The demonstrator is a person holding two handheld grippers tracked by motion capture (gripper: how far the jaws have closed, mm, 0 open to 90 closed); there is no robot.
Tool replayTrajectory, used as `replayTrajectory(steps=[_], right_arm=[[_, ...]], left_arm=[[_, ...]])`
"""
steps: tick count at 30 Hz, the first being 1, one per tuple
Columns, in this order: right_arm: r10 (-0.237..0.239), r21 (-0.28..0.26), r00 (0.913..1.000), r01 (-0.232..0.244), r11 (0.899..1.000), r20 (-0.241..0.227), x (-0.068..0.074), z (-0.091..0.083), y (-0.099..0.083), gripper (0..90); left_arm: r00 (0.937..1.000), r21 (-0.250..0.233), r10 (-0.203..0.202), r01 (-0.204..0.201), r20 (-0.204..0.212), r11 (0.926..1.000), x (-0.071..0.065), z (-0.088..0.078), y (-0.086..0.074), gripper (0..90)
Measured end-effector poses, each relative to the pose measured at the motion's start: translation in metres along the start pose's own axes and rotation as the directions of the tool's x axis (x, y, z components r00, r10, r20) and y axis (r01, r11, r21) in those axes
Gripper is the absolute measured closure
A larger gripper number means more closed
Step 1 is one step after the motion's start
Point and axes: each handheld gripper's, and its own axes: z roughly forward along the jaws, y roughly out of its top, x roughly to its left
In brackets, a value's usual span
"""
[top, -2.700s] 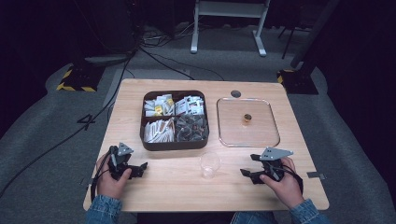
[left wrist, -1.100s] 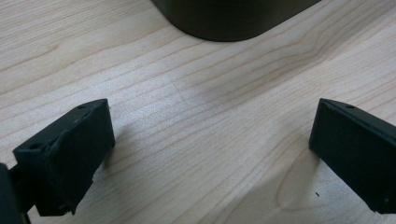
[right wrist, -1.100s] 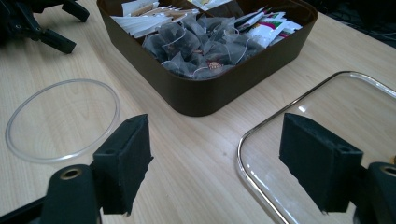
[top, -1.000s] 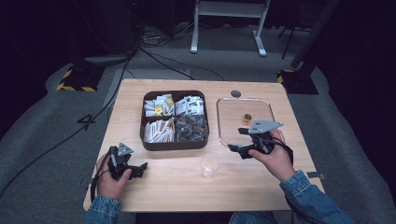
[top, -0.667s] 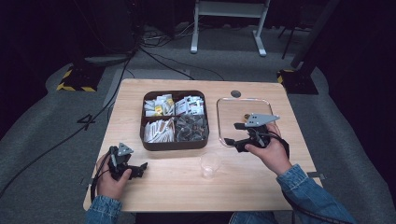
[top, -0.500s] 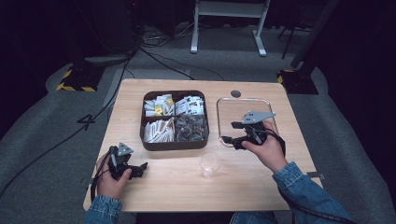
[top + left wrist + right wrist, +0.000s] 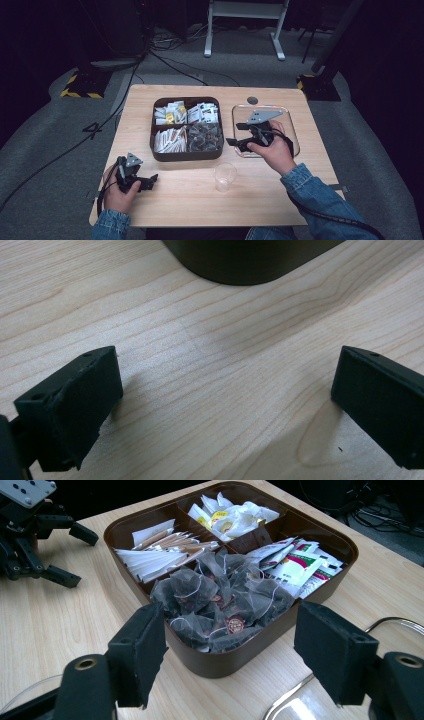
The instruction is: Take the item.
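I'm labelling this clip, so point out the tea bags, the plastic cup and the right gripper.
tea bags (image 7: 220, 600), right gripper view, middle of the pile.
plastic cup (image 7: 225, 176), high view, its wall.
right gripper (image 7: 230, 655), right gripper view, between its fingertips.

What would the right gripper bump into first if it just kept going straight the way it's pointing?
Probably the near wall of the brown box; the open right gripper faces its compartment of dark tea bags. Depth is hard to judge.

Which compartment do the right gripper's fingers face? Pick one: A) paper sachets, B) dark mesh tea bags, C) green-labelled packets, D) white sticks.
B: in the right gripper view, the open right gripper frames the tea bags in the box corner nearest it.
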Motion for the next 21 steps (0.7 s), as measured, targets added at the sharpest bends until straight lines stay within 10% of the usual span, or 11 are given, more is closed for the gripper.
replayTrajectory(steps=[21], right_arm=[[-0.031,0.031,0.9983,0.032,0.999,-0.050,0.000,0.033,0.021,30.8]], left_arm=[[1.0000,0.000,0.007,-0.007,-0.001,1.0000,0.000,-0.001,-0.002,0.3]])
